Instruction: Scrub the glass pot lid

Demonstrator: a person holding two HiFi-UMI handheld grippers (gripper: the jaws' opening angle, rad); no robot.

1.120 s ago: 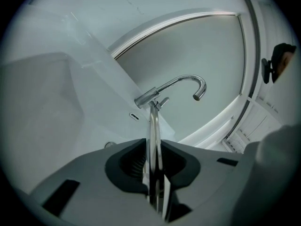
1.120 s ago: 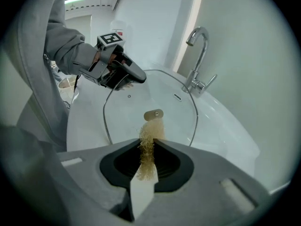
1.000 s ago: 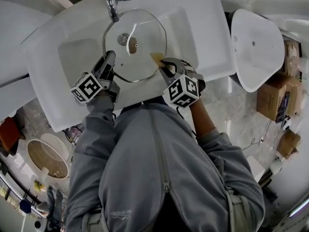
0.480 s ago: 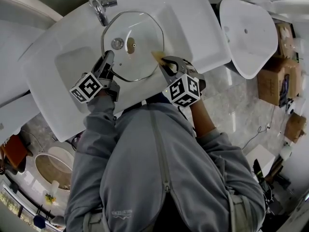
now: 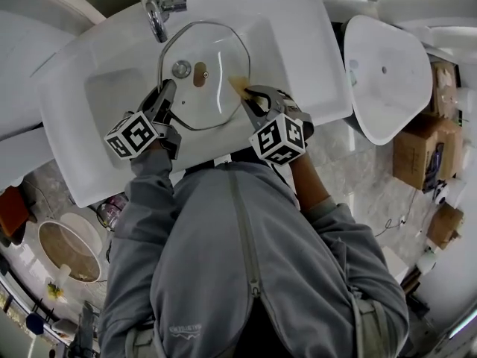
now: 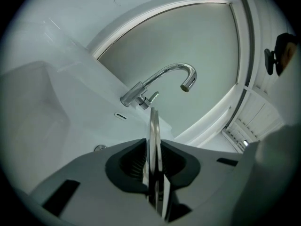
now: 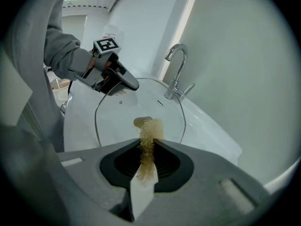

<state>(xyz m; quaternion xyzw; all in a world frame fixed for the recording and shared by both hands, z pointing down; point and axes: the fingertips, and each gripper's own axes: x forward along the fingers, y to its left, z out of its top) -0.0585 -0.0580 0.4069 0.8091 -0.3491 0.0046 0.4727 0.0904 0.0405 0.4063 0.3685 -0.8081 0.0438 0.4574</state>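
The clear, metal-rimmed glass pot lid (image 5: 205,77) sits above the sink (image 5: 112,95), tan scrubber (image 5: 240,86) at its right rim.

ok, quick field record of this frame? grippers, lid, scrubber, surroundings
left gripper: jaws shut on the rim of the glass pot lid, at its near-left side
right gripper: jaws shut on a tan scrub pad with white backing
glass pot lid: held over the basin of the white sink, just below the faucet; brown knob at centre
scrub pad: tip at the lid's right edge; contact unclear
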